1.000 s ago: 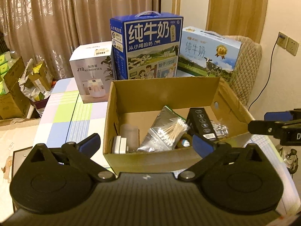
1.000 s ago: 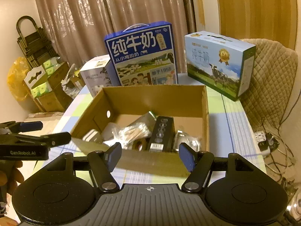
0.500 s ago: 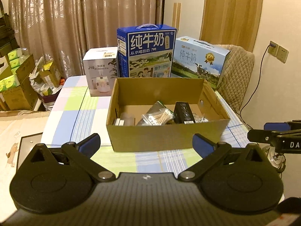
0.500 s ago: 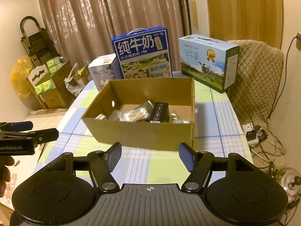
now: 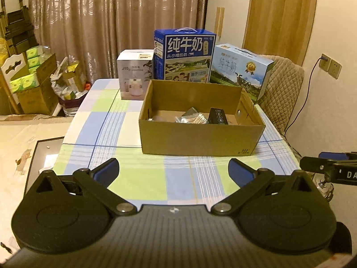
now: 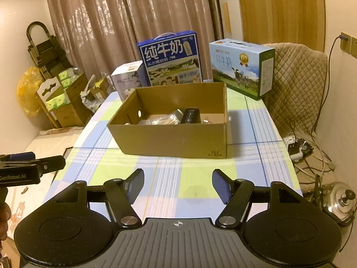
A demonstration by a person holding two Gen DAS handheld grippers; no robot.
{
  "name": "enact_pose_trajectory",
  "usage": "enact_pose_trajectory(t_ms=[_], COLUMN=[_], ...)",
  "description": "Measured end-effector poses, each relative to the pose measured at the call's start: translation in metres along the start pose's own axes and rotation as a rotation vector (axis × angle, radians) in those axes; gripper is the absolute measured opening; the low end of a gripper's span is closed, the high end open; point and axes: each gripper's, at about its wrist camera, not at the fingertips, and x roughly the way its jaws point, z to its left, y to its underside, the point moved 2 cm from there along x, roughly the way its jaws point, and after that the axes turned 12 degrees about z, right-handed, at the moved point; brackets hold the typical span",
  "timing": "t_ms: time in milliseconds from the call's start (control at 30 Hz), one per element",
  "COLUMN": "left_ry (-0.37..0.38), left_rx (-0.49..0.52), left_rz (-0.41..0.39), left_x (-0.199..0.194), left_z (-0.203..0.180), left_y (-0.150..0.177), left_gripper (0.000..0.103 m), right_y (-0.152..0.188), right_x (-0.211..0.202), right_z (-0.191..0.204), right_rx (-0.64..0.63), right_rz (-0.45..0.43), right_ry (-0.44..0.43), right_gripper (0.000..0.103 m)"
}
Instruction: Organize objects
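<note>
1. One open cardboard box (image 5: 200,138) sits on the checked table (image 5: 138,178).
2. Inside: a bag of cotton swabs (image 5: 194,118) beside a black box (image 5: 217,116); other contents too hidden to name.
3. Behind it stand a white box (image 5: 135,74), a dark blue milk carton (image 5: 185,55) and a light blue milk carton (image 5: 242,69).
4. Left gripper (image 5: 174,172) and right gripper (image 6: 178,185): fingers spread, nothing between them, well short of the cardboard box.

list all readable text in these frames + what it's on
"纯牛奶": dark blue milk carton.
"纯牛奶": light blue milk carton, smaller.
"J10": white box; rest blurred.
"DA": right gripper, cut off by the frame edge.
"GenRobot.AI": left gripper, faint.
Corner mark on cardboard box: too small to read.
</note>
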Motion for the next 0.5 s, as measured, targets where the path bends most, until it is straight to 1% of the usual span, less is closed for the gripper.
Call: enact_pose_trajectory(t_ms=[100, 500], left_ry=[-0.02, -0.006], left_rx=[-0.006, -0.029], left_rz=[0.0, 0.019], left_x=[-0.004, -0.015], left_z=[-0.001, 0.0], left_y=[0.01, 0.039], left_gripper=[0.102, 0.102], right_y=[0.008, 0.034], right_x=[-0.003, -0.004], right_z=[0.002, 0.01], right_rx=[-0.002, -0.002], right_rz=[0.002, 0.019], right_ry=[0.0, -0.013], right_gripper=[0.065, 0.065])
